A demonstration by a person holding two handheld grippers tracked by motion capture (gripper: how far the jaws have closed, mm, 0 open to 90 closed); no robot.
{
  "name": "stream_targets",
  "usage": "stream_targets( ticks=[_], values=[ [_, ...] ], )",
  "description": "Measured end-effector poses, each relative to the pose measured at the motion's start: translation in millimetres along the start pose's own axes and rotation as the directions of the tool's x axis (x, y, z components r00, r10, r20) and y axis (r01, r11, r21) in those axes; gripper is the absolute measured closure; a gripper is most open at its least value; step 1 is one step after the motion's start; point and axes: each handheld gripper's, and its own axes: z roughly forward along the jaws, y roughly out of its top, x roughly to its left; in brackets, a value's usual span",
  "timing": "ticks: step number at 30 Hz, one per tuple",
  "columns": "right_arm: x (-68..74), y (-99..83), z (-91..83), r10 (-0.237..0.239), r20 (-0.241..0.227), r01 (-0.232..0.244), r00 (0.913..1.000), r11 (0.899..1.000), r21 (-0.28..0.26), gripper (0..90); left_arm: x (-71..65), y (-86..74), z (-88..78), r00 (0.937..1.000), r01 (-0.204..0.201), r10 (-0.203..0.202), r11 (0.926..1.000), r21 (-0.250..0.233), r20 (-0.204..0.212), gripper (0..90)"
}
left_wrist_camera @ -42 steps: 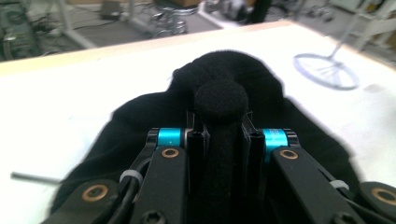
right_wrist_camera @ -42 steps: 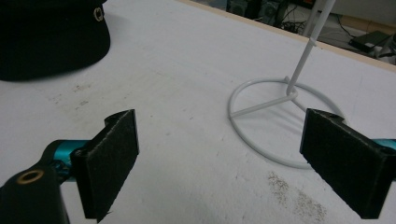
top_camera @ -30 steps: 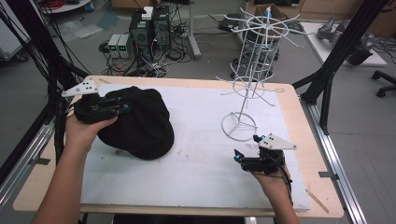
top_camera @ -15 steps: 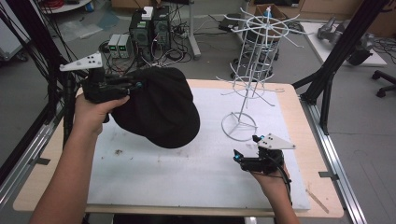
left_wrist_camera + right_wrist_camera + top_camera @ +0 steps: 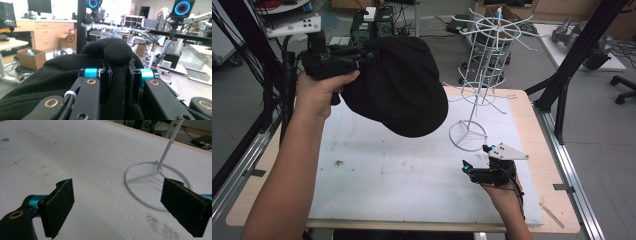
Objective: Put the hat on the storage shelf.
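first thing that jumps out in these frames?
The black cap, held in the air over the table's far left, pinched in the left gripper. Next, the white wire rack standing at the far right of the white mat, with the right gripper open and empty near its ring base.

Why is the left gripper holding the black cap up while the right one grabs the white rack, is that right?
Not quite. The right gripper grabs nothing: the right gripper view shows its fingers open over the table, beside the rack. The left gripper does hold the cap up.

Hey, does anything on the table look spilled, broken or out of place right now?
Nothing broken or tipped: the white wire rack stands upright. The white mat only shows a few dirty smudges.
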Motion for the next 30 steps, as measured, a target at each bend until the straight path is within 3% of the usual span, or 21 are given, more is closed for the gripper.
stream_targets(
  ticks=[1,3,6,9,13,14,18,24,28,30],
  values=[
    [0.0,0.1,0.0,0.000,-0.001,0.000,1.0000,1.000,0.002,10.8,-2.9,11.2,2.9,0.9998,-0.012,0.012,0.9999,-0.005,0.015,77.8],
    [0.3,0.1,0.2,0.000,0.000,0.000,1.0000,1.000,0.002,10.8,-4.3,14.9,4.0,0.9997,-0.017,0.017,0.9998,-0.009,0.019,77.8],
    [0.4,0.2,0.2,-0.001,0.000,0.001,1.0000,1.000,0.001,10.8,-11.9,34.8,10.0,0.9973,-0.037,0.038,0.9989,-0.030,0.063,77.8],
    [0.7,0.2,0.3,0.003,-0.002,-0.003,1.0000,1.000,0.002,10.8,-17.0,45.1,12.9,0.9949,-0.046,0.051,0.9975,-0.053,0.087,77.8],
    [0.2,0.2,0.4,0.001,-0.002,-0.001,1.0000,1.000,0.000,10.8,-20.7,53.3,17.2,0.9903,-0.041,0.052,0.9956,-0.083,0.128,77.8],
    [0.6,0.2,0.3,0.006,-0.004,-0.006,1.0000,1.000,0.002,10.8,-21.3,56.3,20.5,0.9857,-0.034,0.050,0.9945,-0.099,0.161,77.8],
    [0.8,0.2,0.5,0.003,-0.003,-0.003,1.0000,1.000,0.002,10.8,-19.9,59.2,27.3,0.9805,-0.025,0.048,0.9924,-0.121,0.190,77.8],
    [0.0,0.0,0.6,0.000,-0.004,0.000,1.0000,1.000,0.000,10.8,-12.5,65.0,49.5,0.9658,0.016,0.027,0.9865,-0.163,0.258,77.8],
    [-1.5,-0.8,0.2,0.010,-0.005,-0.010,0.9999,1.000,0.001,10.8,-11.0,67.6,60.1,0.9650,0.009,0.036,0.9854,-0.170,0.260,77.8],
    [-1.8,-1.2,0.8,0.010,-0.008,-0.010,0.9999,1.000,0.002,10.8,-5.8,67.2,68.9,0.9692,0.019,0.024,0.9844,-0.175,0.245,77.8]
  ],
)
